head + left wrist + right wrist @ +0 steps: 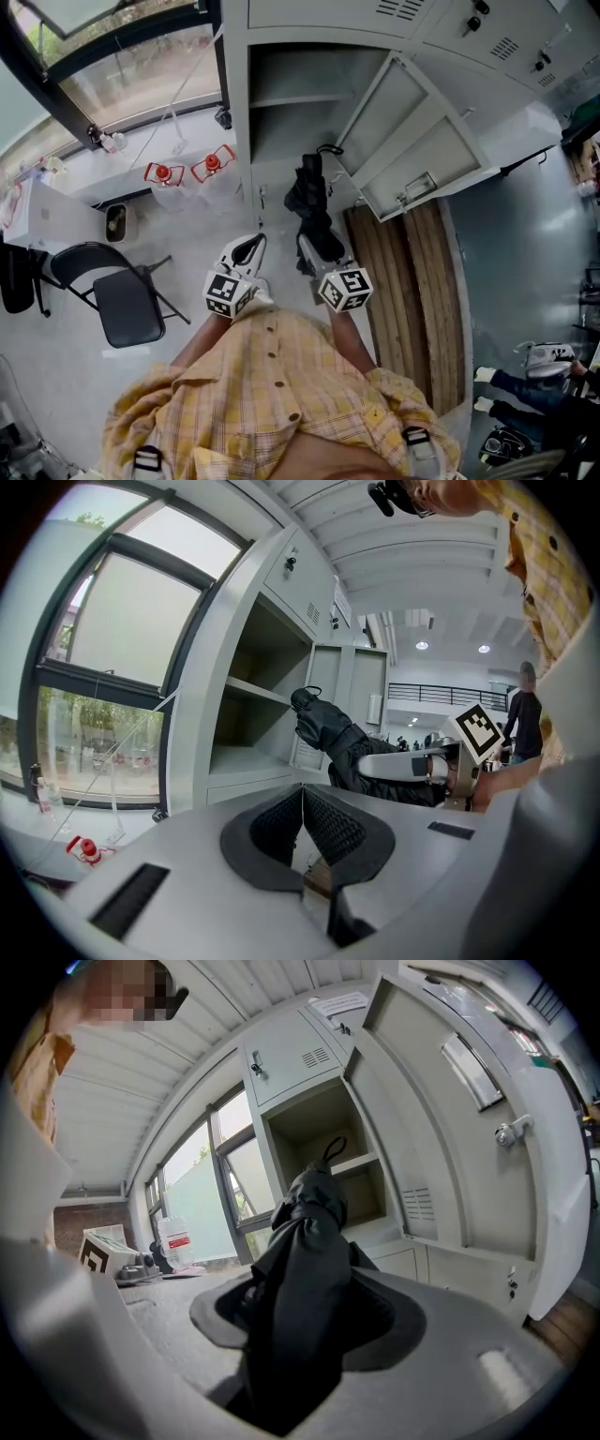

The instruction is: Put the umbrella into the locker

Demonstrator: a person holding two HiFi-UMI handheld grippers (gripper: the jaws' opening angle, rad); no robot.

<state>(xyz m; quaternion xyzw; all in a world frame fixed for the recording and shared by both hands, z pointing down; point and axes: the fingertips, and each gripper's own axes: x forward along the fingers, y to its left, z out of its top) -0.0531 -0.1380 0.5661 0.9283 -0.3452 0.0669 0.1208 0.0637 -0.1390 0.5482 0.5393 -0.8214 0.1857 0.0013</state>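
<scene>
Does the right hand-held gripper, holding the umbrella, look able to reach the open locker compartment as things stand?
Probably yes. The door stands swung wide, the compartment faces the right hand-held gripper, and nothing shows between the umbrella it grips and the opening.

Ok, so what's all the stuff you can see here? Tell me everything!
locker: one, grey, straight ahead, door open
umbrella: one, black, folded, held up in front of the open locker
folding chair: one, black, on the floor at the left
jugs: two, clear with red caps, side by side near the window
window: one, dark frame, left of the locker
wooden boards: several, brown, on the floor right of the locker
shirt: one, yellow checked, on the person
left tongs: one, white with black pads, shut and empty
right tongs: one, white with black pads, shut on the umbrella
</scene>
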